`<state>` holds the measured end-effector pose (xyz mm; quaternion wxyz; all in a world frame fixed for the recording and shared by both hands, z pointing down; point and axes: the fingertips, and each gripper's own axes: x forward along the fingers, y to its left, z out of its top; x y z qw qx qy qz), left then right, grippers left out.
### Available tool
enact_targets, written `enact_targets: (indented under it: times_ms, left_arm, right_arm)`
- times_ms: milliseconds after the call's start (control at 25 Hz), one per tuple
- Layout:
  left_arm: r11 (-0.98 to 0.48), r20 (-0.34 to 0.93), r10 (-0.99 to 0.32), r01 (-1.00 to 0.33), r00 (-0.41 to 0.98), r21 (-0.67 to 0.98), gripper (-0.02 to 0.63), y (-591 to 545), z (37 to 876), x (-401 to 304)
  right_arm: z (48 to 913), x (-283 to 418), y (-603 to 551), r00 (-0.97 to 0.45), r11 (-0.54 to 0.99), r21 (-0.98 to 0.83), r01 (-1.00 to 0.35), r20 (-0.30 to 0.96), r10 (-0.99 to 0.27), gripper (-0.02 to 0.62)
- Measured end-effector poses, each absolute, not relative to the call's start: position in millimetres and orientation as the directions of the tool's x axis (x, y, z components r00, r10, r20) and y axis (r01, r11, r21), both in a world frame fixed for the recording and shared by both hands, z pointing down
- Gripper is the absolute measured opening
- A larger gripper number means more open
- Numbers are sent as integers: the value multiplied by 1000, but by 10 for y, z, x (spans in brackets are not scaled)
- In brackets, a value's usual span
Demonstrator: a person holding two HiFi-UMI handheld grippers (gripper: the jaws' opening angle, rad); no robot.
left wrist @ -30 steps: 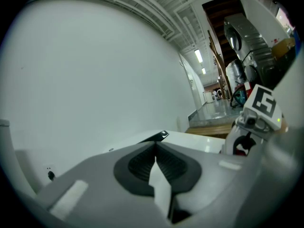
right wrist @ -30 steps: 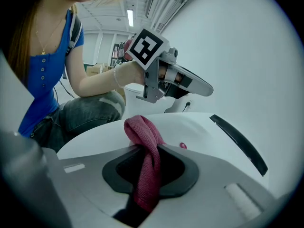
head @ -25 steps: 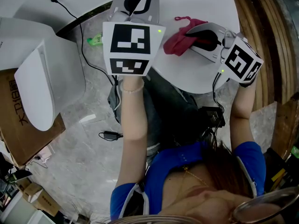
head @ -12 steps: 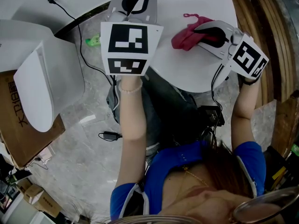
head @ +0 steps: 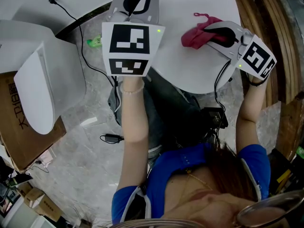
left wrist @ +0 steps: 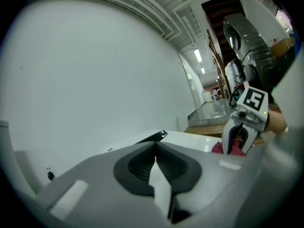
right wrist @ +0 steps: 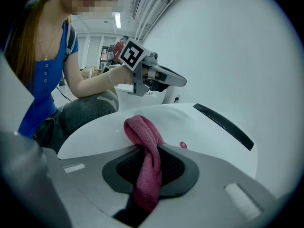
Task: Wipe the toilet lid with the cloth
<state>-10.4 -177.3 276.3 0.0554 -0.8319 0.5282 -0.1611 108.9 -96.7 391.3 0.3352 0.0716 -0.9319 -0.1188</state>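
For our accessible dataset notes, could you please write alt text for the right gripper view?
The right gripper has its jaws shut on a magenta cloth, whose free end rests bunched on the white toilet lid. Beyond the lid, a person in a blue top holds the left gripper up.

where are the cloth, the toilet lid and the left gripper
cloth (head: 195, 38), head view, middle of the bunched red fabric
lid (head: 190, 72), head view, bare white surface below the cloth
left gripper (left wrist: 156, 148), left gripper view, where its shut fingers meet
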Motion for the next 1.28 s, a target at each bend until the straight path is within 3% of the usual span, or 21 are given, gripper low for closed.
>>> enact_targets:
  times_ms: [720,1280]
  left_arm:
    - [-439,215,-895,-859,391,-263,3,-1766,2778,-93]
    - [-442,218,-893,-857,393,-264,3,-1759,2791,-78]
  right_arm:
    - [3920,1577,-1102,-775,951,261,-166,562,-290,72]
    - [3943,1637,-1019,-775,947,276,-164,558,-297,72]
